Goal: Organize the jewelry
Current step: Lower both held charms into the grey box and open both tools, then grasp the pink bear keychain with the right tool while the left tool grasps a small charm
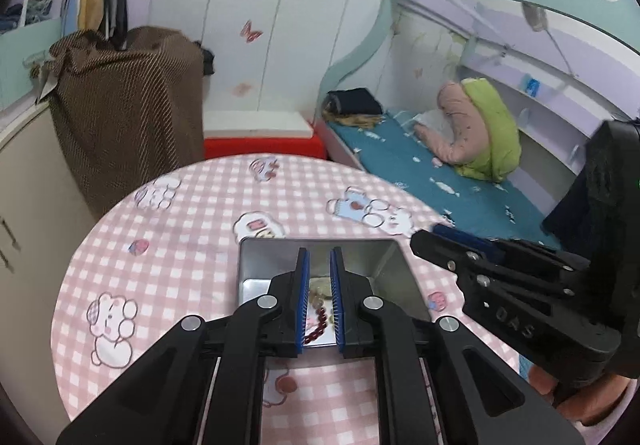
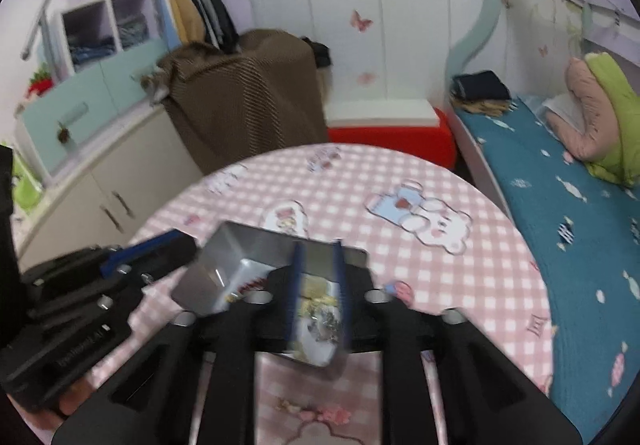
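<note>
An open silver tin stands on the round table with the pink checked cloth. Inside lie a dark red bead bracelet and some pale beads. My left gripper hovers over the tin's near side, its blue pads almost together with nothing held. My right gripper hangs over the tin with its pads apart; blurred jewelry shows below the gap, untouched. Each gripper also appears beside the tin in the other's view: the right gripper, the left gripper.
Beyond the table stand a red box with a white lid and a brown cloth-covered object. A bed with a teal sheet runs along the right. Beige cabinets line the left. A hand shows under the right gripper.
</note>
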A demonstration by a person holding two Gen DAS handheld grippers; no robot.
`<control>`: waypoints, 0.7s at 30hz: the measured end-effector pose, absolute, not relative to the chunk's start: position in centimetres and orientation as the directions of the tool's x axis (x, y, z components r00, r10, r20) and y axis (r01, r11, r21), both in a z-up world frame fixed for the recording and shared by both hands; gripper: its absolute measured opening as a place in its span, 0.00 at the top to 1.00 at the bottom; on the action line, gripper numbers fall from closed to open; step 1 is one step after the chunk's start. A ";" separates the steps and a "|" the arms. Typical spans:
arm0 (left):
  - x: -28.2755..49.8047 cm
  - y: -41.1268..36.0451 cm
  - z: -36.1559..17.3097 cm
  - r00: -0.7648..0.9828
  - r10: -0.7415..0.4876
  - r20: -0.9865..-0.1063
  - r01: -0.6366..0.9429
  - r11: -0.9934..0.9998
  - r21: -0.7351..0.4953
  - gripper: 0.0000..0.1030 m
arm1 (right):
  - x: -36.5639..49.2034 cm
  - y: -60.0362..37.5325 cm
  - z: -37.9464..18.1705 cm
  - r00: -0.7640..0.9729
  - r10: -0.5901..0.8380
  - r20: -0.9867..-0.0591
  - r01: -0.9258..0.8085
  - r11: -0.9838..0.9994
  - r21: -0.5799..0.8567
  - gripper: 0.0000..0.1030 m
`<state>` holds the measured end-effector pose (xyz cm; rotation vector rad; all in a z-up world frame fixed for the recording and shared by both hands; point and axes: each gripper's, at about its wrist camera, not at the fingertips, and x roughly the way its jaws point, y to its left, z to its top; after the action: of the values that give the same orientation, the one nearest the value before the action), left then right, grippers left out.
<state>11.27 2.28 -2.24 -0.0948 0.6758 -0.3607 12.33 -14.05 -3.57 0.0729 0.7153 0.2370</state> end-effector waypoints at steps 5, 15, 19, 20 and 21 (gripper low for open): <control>11.6 3.6 -2.8 0.718 -0.341 -0.606 0.260 0.940 -0.221 0.54 | 11.2 -15.1 -2.9 0.780 0.190 -0.596 -0.154 0.982 0.112 0.23; 11.1 4.3 -3.0 0.709 -0.334 -0.621 0.242 0.943 -0.230 0.54 | 11.2 -16.7 -3.6 0.762 0.140 -0.632 -0.085 0.989 0.117 0.22; 10.7 4.2 -3.1 0.707 -0.332 -0.624 0.239 0.943 -0.231 0.54 | 10.8 -17.1 -3.7 0.763 0.127 -0.634 -0.071 0.991 0.113 0.20; 10.5 4.2 -3.1 0.705 -0.333 -0.626 0.241 0.943 -0.230 0.54 | 10.6 -17.2 -3.7 0.762 0.123 -0.636 -0.067 0.991 0.112 0.20; 10.4 4.1 -3.1 0.705 -0.332 -0.627 0.241 0.943 -0.229 0.54 | 10.5 -17.3 -3.8 0.760 0.121 -0.638 -0.064 0.992 0.111 0.20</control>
<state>10.41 4.14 -3.13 -0.1339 0.7218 -0.3196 10.50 -17.34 -3.80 0.0843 0.6998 0.1009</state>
